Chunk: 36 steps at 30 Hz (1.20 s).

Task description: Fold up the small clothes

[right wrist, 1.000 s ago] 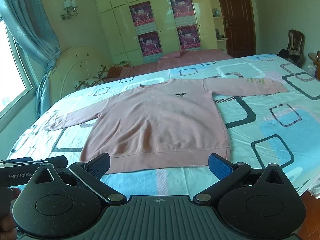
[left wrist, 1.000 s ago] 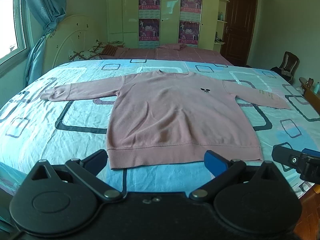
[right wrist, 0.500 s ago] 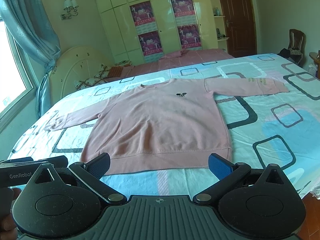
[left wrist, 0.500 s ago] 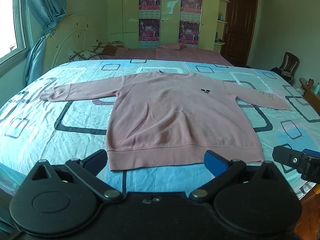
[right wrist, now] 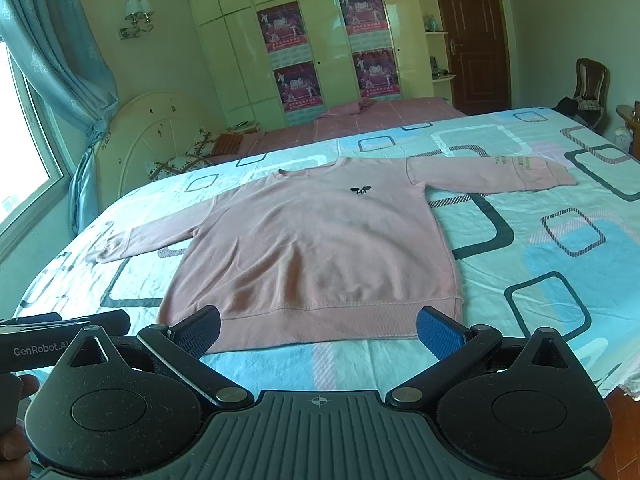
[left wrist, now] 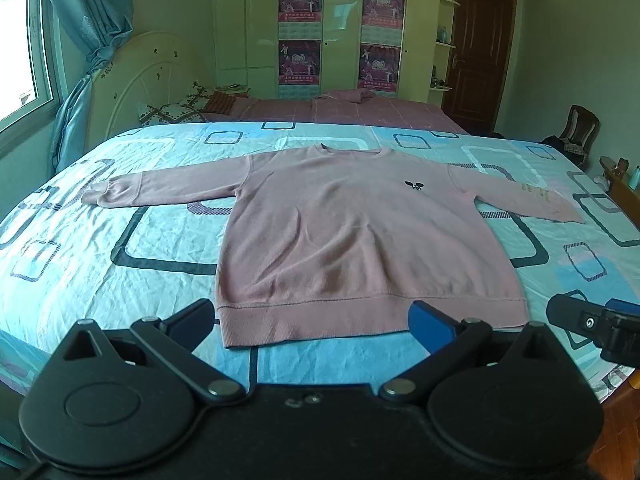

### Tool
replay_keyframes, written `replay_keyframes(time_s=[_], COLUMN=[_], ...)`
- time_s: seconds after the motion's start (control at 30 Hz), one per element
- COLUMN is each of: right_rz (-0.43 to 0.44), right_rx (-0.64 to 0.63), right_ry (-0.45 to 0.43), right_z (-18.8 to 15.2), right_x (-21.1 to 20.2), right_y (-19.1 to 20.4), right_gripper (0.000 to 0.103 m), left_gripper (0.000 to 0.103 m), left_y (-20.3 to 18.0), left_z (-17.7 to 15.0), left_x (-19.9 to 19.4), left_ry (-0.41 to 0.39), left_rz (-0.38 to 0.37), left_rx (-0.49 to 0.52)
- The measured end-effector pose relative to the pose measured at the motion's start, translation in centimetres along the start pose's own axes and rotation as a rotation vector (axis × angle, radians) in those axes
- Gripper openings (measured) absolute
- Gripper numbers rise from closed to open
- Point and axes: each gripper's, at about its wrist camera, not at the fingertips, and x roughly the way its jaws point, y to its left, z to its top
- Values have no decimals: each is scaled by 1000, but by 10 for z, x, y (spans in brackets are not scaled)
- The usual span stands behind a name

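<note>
A pink long-sleeved sweatshirt (left wrist: 352,236) lies flat on the bed, front up, both sleeves spread out, hem nearest me. It also shows in the right wrist view (right wrist: 320,248). My left gripper (left wrist: 312,326) is open and empty, hovering just short of the hem. My right gripper (right wrist: 318,330) is open and empty, also just short of the hem. The right gripper shows at the right edge of the left wrist view (left wrist: 596,326); the left gripper shows at the left edge of the right wrist view (right wrist: 60,330).
The bed sheet (left wrist: 120,248) is light blue with dark square outlines. A second bed with a pink cover (left wrist: 340,110) stands behind. A headboard (left wrist: 144,84), wardrobe (left wrist: 340,32), door (left wrist: 476,52) and chair (left wrist: 580,128) line the room.
Both grippers have drifted very slightly; the sweatshirt has not moved.
</note>
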Motion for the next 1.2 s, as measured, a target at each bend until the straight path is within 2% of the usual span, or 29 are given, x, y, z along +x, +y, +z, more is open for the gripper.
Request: replay_keyframes(time_s=[1.2], right_rz=[-21], right_rx=[-8], right_ry=[15], right_z=[4], right_x=[18], right_y=[-5], right_gripper=[103], left_gripper=[102], left_y=[4], left_z=[7], left_x=[15], left_ry=[11], left_rz=[22], left_rx=[-12])
